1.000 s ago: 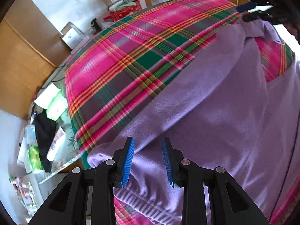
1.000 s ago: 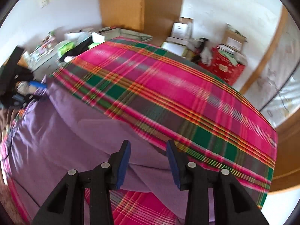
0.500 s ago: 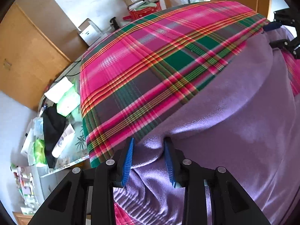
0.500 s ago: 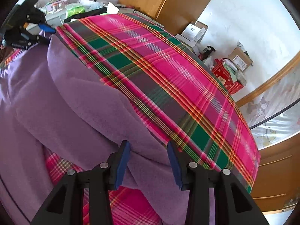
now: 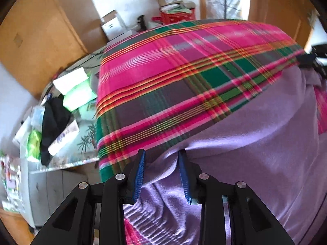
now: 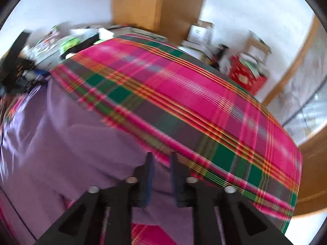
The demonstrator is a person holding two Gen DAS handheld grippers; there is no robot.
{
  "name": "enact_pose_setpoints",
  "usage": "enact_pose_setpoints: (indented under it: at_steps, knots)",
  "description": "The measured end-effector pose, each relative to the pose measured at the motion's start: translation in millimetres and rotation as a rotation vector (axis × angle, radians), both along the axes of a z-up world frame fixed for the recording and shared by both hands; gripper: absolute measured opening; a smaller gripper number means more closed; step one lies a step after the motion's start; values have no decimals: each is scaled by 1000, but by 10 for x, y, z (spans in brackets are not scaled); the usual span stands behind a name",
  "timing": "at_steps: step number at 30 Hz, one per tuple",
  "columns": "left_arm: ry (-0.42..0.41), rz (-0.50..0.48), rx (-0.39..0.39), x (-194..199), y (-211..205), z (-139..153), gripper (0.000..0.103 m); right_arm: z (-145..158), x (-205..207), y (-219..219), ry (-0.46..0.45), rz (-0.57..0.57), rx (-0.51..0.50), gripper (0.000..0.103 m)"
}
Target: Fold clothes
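A purple fleece garment (image 5: pixel 255 143) lies spread on a bright pink and green plaid cloth (image 5: pixel 173 71). My left gripper (image 5: pixel 161 155) stands astride the garment's upper left edge. A raised fold sits between its blue pads, which stay apart with a gap on the left side. In the right wrist view the garment (image 6: pixel 61 143) fills the lower left. My right gripper (image 6: pixel 161 157) is over the garment's far edge where it meets the plaid cloth (image 6: pixel 184 94). Its jaws are closing, with the purple edge between them. Each gripper shows small in the other's view: the right gripper (image 5: pixel 312 59), the left gripper (image 6: pixel 18 71).
A cluttered side table (image 5: pixel 61 112) with a black item, green packs and a tube stands left of the plaid surface. Cardboard boxes and a red box (image 5: pixel 175 14) sit by the white wall. A wooden wardrobe (image 5: pixel 36 40) and a wooden door frame (image 6: pixel 296 61) border the room.
My left gripper has moved down onto the garment's edge, and a fold now stands between its pads. My right gripper's fingers have drawn closer together over the other edge.
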State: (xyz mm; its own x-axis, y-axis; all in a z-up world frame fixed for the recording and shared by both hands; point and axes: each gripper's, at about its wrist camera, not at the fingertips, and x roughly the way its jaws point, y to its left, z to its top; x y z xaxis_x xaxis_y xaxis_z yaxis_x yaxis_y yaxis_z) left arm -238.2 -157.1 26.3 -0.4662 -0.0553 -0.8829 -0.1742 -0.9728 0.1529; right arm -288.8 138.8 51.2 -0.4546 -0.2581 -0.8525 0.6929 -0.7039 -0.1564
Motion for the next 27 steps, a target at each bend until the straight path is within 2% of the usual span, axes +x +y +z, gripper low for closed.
enact_pose_setpoints:
  at_steps: [1,3,6,9,12,16,17,18,21,24,27]
  knots:
    - [1,14,11,2,-32,1,35,-6,52,-37,6,31,18,40]
    - [2,38,35,9,-89,0,35,-47,185,-118,25,106,65,41]
    - [7,48,41,73,-129,11,35,-127,353,-209,70,147,141,44]
    - [2,28,25,171,-129,35,35,-197,445,-250,102,177,185,45]
    - [1,-22,-34,239,-77,11,34,-250,384,-272,139,145,221,45]
    - [8,-56,-113,279,23,-22,34,-258,227,-230,88,87,163,44]
    - [9,-62,-126,281,41,-29,34,-255,231,-229,95,84,160,38]
    - [9,-68,-136,281,56,-35,34,-248,231,-238,105,82,157,27]
    - [6,-71,-141,256,53,-44,34,-187,192,-249,101,68,118,13]
    - [6,-61,-118,233,14,-27,34,-97,64,-206,66,17,47,10]
    - [12,-49,-97,218,-33,-14,34,-26,-160,-133,8,-94,-22,10]
